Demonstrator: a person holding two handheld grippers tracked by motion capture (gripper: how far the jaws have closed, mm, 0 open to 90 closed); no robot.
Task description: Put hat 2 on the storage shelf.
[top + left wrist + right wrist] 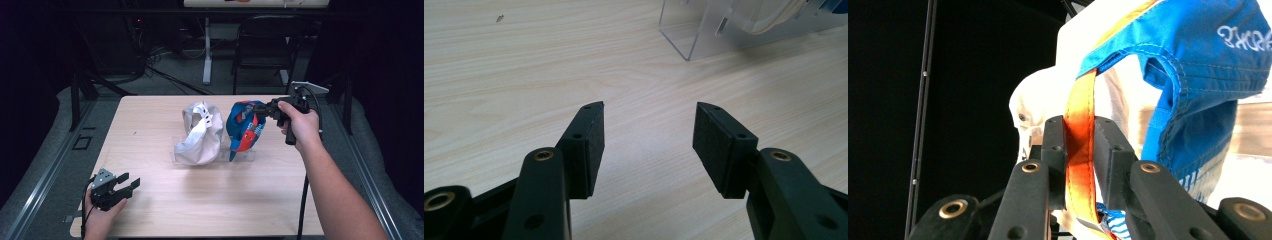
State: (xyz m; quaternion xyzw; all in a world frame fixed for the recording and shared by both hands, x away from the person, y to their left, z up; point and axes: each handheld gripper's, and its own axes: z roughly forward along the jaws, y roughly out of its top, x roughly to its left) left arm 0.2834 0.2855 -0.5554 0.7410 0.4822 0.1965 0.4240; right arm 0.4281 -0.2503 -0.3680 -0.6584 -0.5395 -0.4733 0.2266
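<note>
**Right gripper pinched the blue cap's orange strap above the stand**

In the high view, the right gripper (263,108) reached in from the table's right side, held in the person's right hand (300,125), and its jaws met the upper edge of the blue cap (244,127). That cap sat on a clear stand (245,156) near the middle of the wooden table (210,200), just beside a white cap (200,134) on its left. The left gripper (129,183) lay low at the near left corner, well apart from both caps, its jaws spread.

In the left gripper view, the left gripper (649,132) had its two black pads spread wide over bare wood with nothing between them; the clear stand (694,35) stood farther off at the upper right.

In the right gripper view, the right gripper (1079,125) had its jaws pressed on the cap's orange strap (1080,145), which ran upright between the pads. The blue cap (1198,60) hung to the right, and the white cap (1035,107) showed behind.
</note>
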